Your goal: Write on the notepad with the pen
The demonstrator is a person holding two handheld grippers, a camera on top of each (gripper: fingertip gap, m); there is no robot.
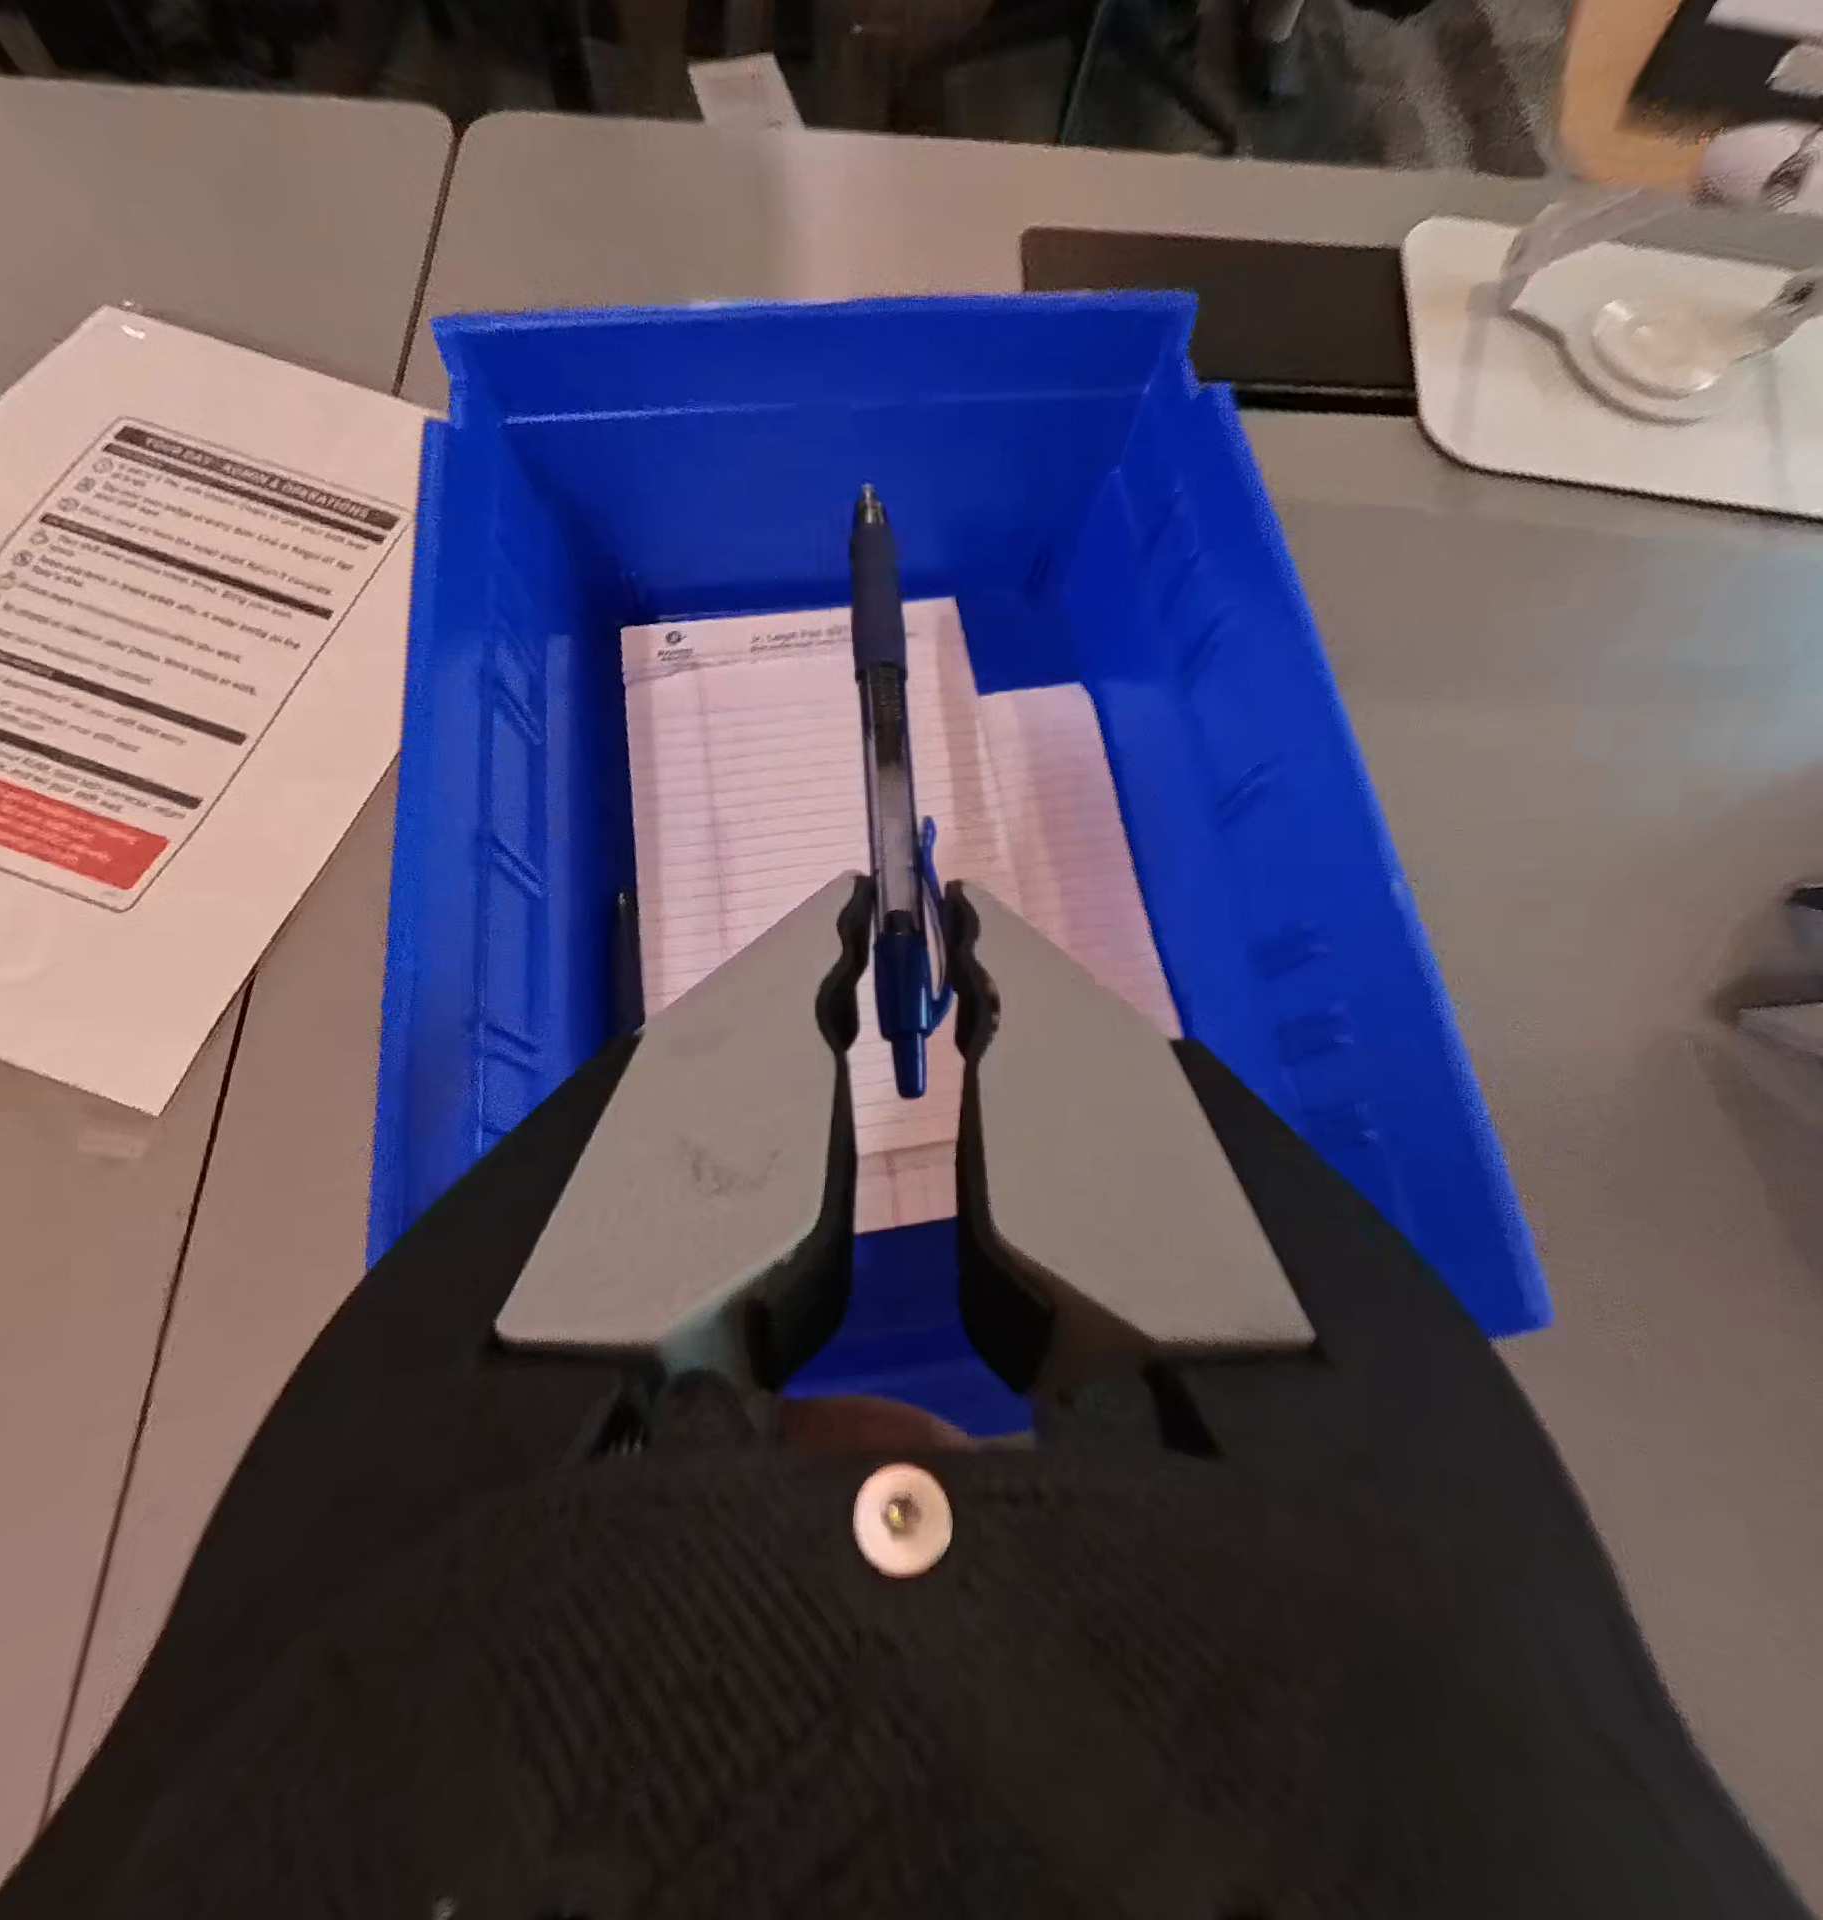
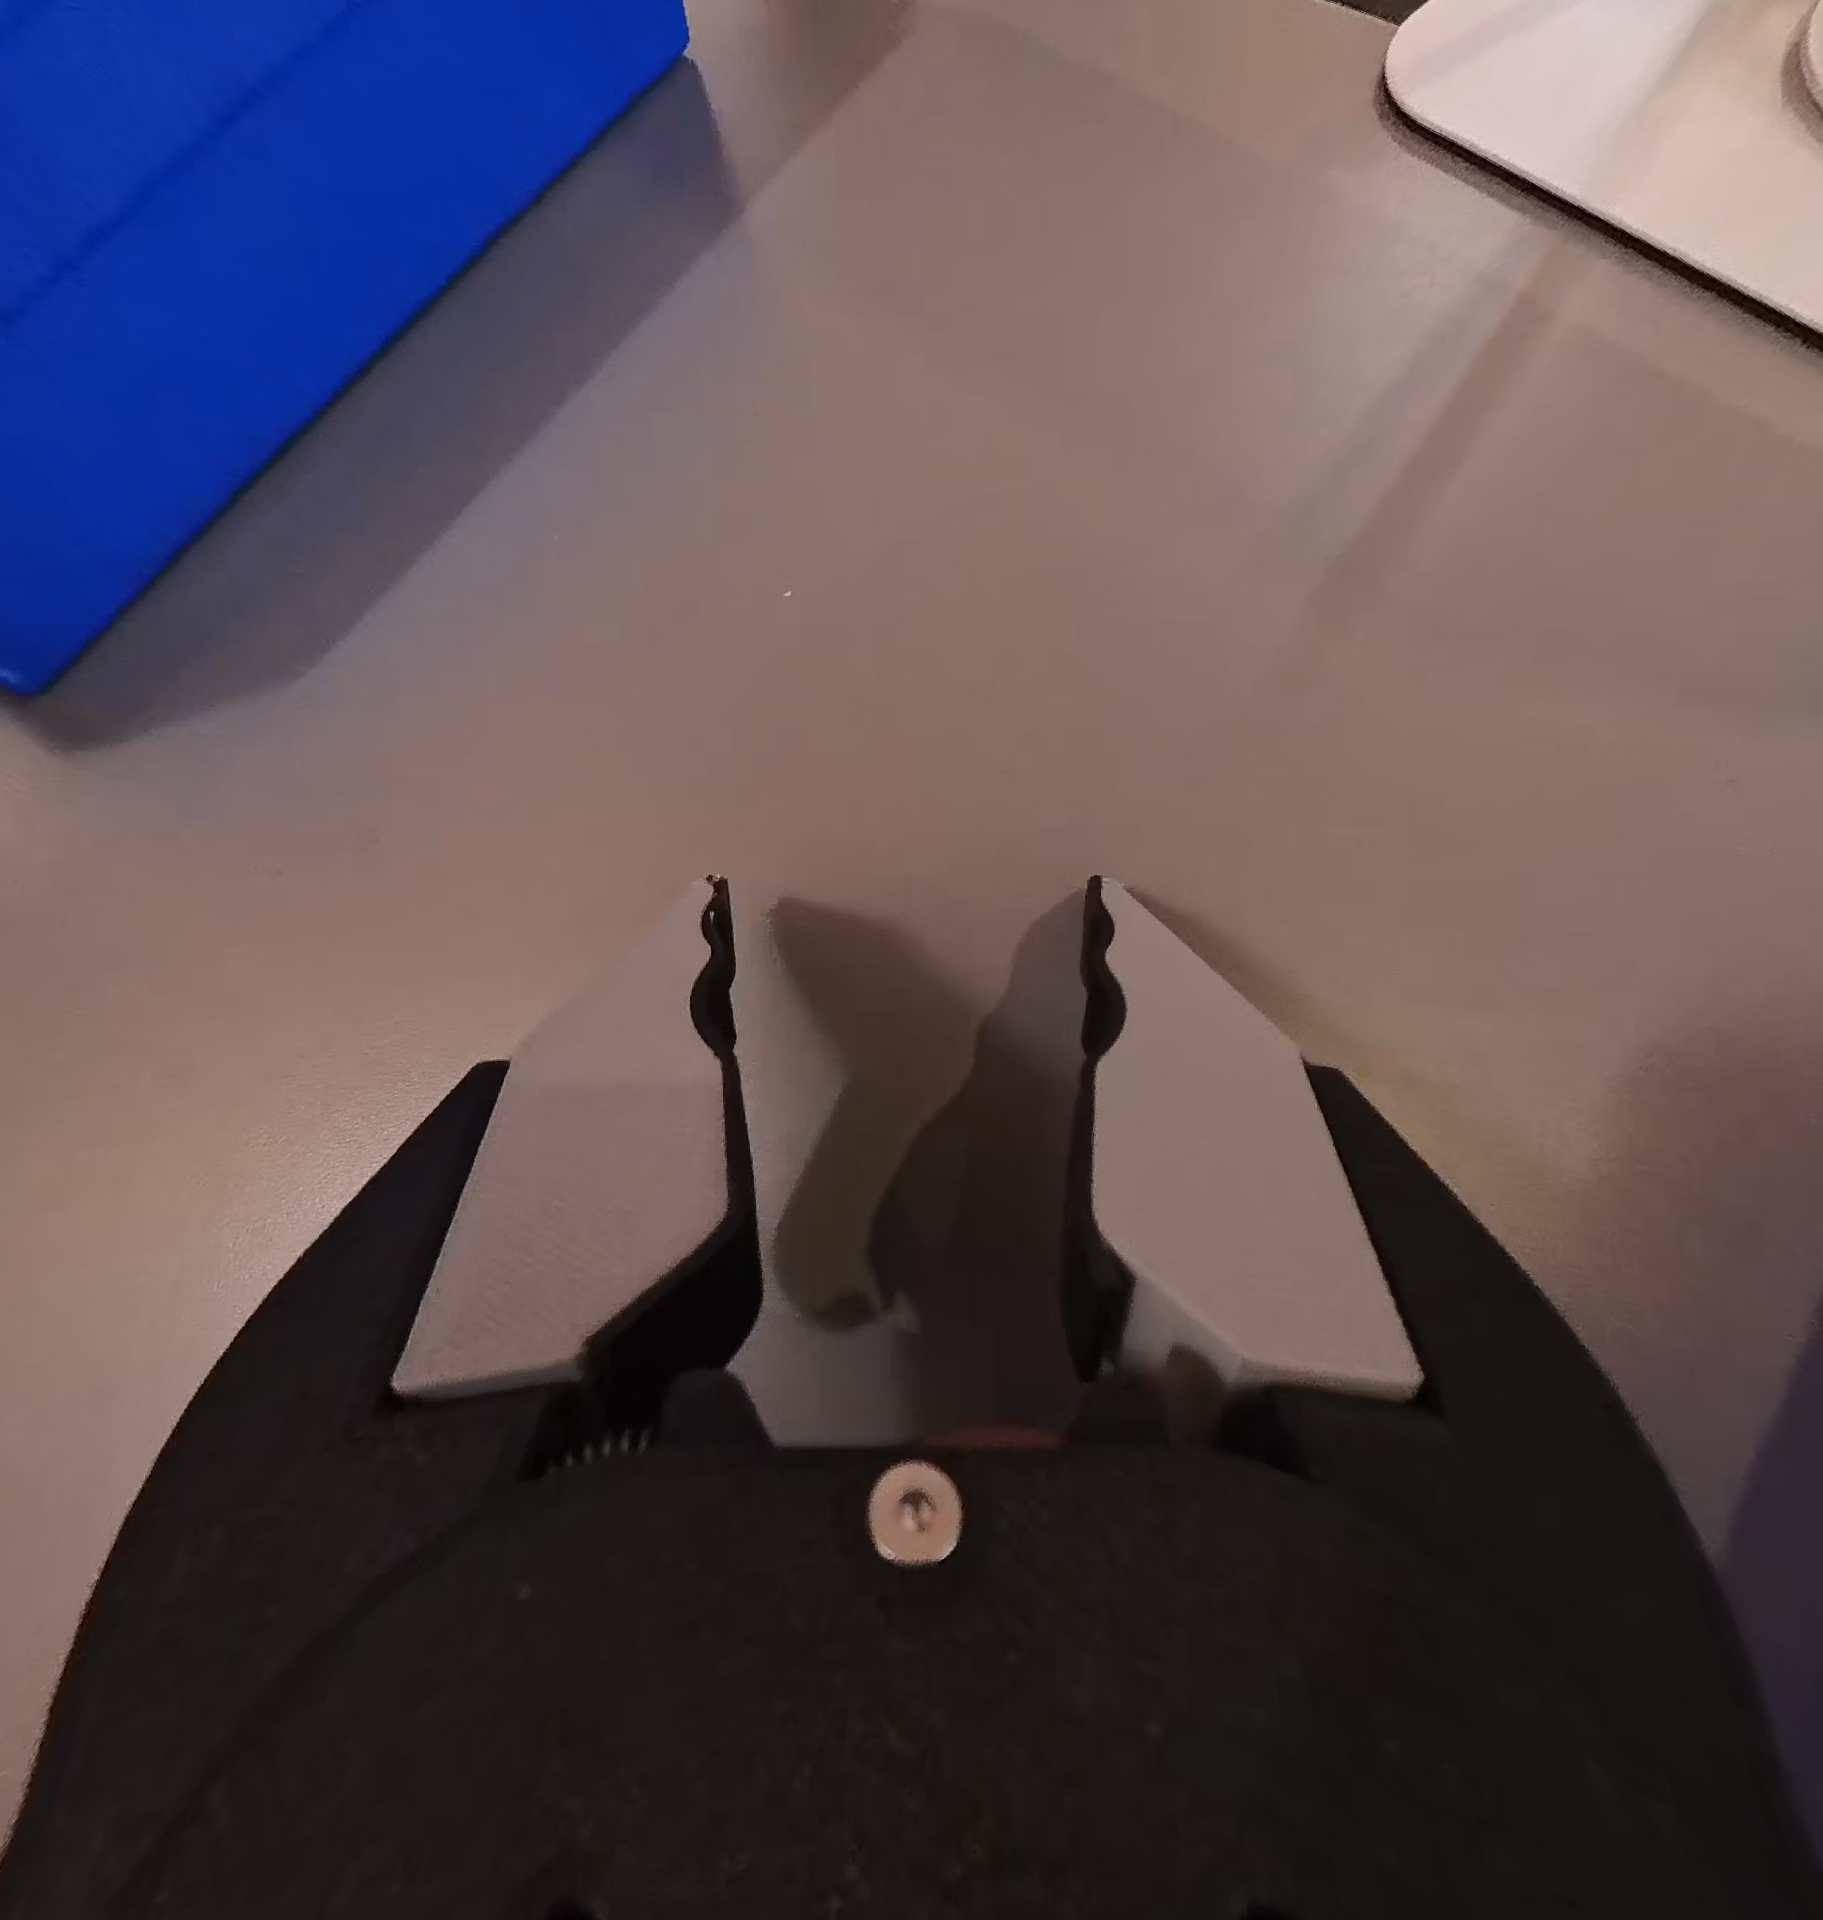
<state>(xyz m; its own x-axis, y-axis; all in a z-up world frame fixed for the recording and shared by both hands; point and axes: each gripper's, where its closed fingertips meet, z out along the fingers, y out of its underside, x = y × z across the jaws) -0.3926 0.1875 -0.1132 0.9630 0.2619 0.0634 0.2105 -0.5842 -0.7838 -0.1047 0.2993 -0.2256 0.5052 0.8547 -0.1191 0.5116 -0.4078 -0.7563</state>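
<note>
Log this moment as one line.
left gripper: shut on pen | above notepad in blue bin | right gripper: open, empty

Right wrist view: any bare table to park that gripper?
Yes: bare grey table ahead of the open right gripper, between blue bin and white stand base. Bin interior is crowded: notepad, left gripper holding pen.

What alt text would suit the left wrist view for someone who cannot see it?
The left gripper is shut on a blue pen, tip pointing away, above a lined notepad lying inside a blue bin on a grey table.
</note>
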